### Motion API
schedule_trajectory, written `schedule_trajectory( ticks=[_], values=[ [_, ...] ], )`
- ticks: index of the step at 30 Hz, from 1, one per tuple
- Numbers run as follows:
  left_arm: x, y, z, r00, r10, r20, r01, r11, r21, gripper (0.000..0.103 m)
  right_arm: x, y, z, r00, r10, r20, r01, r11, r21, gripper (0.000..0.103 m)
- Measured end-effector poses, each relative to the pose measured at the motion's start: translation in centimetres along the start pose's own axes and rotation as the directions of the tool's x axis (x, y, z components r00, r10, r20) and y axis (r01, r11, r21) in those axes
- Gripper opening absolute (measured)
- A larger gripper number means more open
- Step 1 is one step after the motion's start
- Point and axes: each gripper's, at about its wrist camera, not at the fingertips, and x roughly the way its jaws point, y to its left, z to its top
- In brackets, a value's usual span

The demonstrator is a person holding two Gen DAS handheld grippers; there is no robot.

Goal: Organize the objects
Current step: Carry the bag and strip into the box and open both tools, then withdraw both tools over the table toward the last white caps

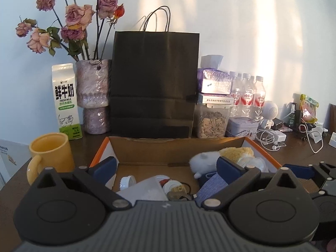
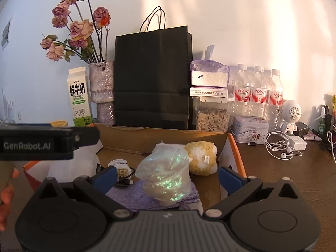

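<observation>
Black hinged arms and a ribbed grey housing fill the foreground of both wrist views. Beyond them, the left gripper (image 1: 166,166) stands with its blue-padded jaws spread wide and nothing between the pads; the right gripper (image 2: 168,177) is likewise spread, its pads clear of the crinkly iridescent plastic bag (image 2: 166,176) that sits upright between them without touching either.

Both hover over the open brown cardboard box with orange-edged flaps (image 1: 147,147). Its near wall is cut off by the housings, so the contents show only in part: a knitted lavender cloth (image 2: 151,197) under the bag, a fuzzy yellow-and-white plush toy (image 2: 201,157) at the far right corner, a pale grey plush (image 1: 202,160), white round lids (image 1: 128,181), a translucent sheet and a small black cable, hard to make out.

Seen from the right wrist, the left gripper's black side hides the box's left corner, with fingertips at the frame edge.

Behind the box stand a matte black paper bag with cord handles (image 1: 154,84), a milk carton (image 1: 66,100), a textured lilac vase of dried roses (image 1: 93,96), a glossy yellow mug (image 1: 49,154), a clear jar of seeds (image 1: 212,121), water bottles (image 1: 247,96) and tangled white earphones (image 2: 279,145) on the dark wooden table (image 2: 294,178).
</observation>
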Motion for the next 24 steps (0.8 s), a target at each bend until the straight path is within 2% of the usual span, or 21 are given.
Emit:
schedule_trajectory(
  ticks=[7,12,18,24],
  values=[
    [-1.5,0.8,-0.5,1.000,-0.003,-0.008,0.003,1.000,-0.002,0.103,-1.0,0.2,-0.2,1.000,-0.005,0.003,0.005,1.000,0.008,0.103],
    [-3.0,1.7,-1.7,0.999,-0.025,-0.040,0.026,1.000,0.017,0.103,-2.5,0.4,-0.8,1.000,0.000,0.005,0.000,1.000,0.002,0.103],
    [-4.2,3.0,-5.0,0.991,-0.037,-0.125,0.042,0.998,0.038,0.103,-4.8,0.4,-2.1,1.000,-0.003,0.004,0.003,1.000,-0.022,0.103],
    [-2.8,3.0,-7.6,0.969,-0.034,-0.245,0.051,0.997,0.061,0.103,-6.7,0.7,-3.3,1.000,-0.010,0.006,0.010,0.998,-0.056,0.103]
  ],
)
